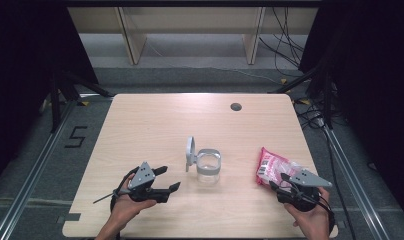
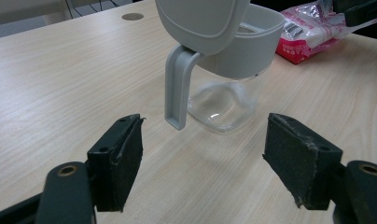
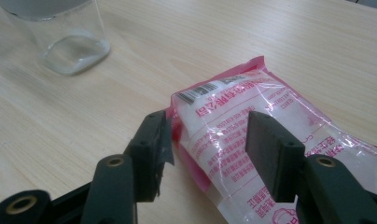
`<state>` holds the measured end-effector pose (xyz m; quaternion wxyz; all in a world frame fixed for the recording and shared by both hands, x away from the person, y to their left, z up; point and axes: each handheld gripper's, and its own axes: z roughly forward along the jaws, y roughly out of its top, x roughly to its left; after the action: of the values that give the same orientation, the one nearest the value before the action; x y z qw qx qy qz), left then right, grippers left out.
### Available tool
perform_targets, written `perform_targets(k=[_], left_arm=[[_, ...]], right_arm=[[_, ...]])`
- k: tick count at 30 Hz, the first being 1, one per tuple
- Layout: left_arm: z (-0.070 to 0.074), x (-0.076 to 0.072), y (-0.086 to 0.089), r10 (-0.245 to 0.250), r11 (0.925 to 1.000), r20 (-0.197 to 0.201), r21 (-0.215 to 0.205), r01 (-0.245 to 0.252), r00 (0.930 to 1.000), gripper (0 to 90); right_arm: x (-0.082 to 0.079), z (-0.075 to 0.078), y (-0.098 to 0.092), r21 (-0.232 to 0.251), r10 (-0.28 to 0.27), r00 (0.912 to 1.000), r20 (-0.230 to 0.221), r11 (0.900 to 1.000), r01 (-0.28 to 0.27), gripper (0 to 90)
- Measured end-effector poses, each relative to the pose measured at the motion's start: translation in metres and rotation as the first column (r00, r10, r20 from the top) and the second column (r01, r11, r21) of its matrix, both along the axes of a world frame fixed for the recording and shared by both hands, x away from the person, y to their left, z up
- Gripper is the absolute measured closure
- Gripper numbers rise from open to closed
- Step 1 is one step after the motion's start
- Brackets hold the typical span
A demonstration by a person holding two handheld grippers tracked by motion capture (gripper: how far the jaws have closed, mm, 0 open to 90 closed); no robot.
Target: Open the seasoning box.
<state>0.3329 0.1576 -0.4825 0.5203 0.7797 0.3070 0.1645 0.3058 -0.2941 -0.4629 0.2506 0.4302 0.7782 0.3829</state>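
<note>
Pink-and-clear packet (image 1: 272, 167): lies flat on the tabletop (image 1: 155, 125) near the right edge, closer to the near edge than to the far one. In the right gripper view the packet (image 3: 242, 140) runs between the two black jaws, with its barcoded end pointing away from the gripper. The right gripper (image 3: 207, 140) stands with its jaws apart; the left jaw sits just beside the packet's pink edge, and the right jaw overlaps the clear film. Whether either pad presses on the packet cannot be told.

Clear jar (image 1: 208, 167): stands upright near the middle of the tabletop, well apart from the packet. Its grey hinged lid (image 1: 190, 151) is raised on the left side of the jar.

Left gripper (image 1: 165, 180): held above the near-left part of the tabletop, pointing toward the jar. In the left gripper view its jaws are wide apart with nothing between them; the jar (image 2: 224, 105) stands ahead of them, not touched.
</note>
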Motion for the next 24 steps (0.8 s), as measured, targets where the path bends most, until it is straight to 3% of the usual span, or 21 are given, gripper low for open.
perform_targets(k=[2, 4, 8, 9, 12, 14, 15, 21, 24], left_arm=[[0.0, 0.0, 0.0, 0.0, 1.0, 0.002, 0.002, 0.0, 1.0, 27.6], [0.0, 0.0, 0.0, -0.001, 1.0, 0.0, 0.003, 0.001, 1.0, 27.6], [0.001, 0.0, 0.0, 0.001, 1.0, 0.003, 0.0, -0.001, 1.0, 27.7], [0.001, 0.0, 0.0, 0.003, 1.0, 0.001, 0.0, -0.003, 1.0, 27.7], [0.0, 0.0, 0.0, -0.001, 1.0, 0.0, 0.001, 0.001, 1.0, 27.7], [0.0, 0.001, -0.001, -0.004, 1.0, -0.002, -0.005, 0.004, 1.0, 27.7], [0.0, 0.0, -0.001, -0.001, 1.0, -0.001, -0.003, 0.001, 1.0, 27.7], [0.0, 0.0, -0.001, -0.003, 1.0, -0.002, -0.004, 0.003, 1.0, 27.9], [-0.001, 0.0, -0.002, -0.014, 0.9999, -0.004, 0.0, 0.014, 0.9999, 28.3]], right_arm=[[-0.002, -0.001, 0.003, 0.012, -0.015, 0.9989, -0.044, 1.0, 0.015, 49.4], [-0.001, -0.002, 0.004, 0.015, -0.006, 0.999, -0.043, 1.0, 0.007, 49.4], [0.001, -0.004, -0.001, -0.035, -0.001, 0.9999, -0.017, 0.999, 0.001, 49.4], [-0.001, -0.005, 0.0, -0.019, -0.02, 0.9987, -0.047, 1.0, 0.019, 49.3], [0.001, -0.008, -0.003, -0.06, -0.006, 0.9987, -0.05, 0.998, 0.003, 46.5], [0.001, -0.011, 0.0, -0.061, -0.014, 0.9982, -0.059, 0.998, 0.01, 46.0], [0.003, -0.013, -0.002, -0.097, 0.007, 0.999, -0.044, 0.995, -0.011, 45.2], [0.006, -0.02, -0.003, -0.185, 0.001, 0.9985, -0.055, 0.983, -0.012, 47.5], [0.007, -0.022, -0.003, -0.179, -0.001, 0.9974, -0.072, 0.984, -0.012, 52.2]])
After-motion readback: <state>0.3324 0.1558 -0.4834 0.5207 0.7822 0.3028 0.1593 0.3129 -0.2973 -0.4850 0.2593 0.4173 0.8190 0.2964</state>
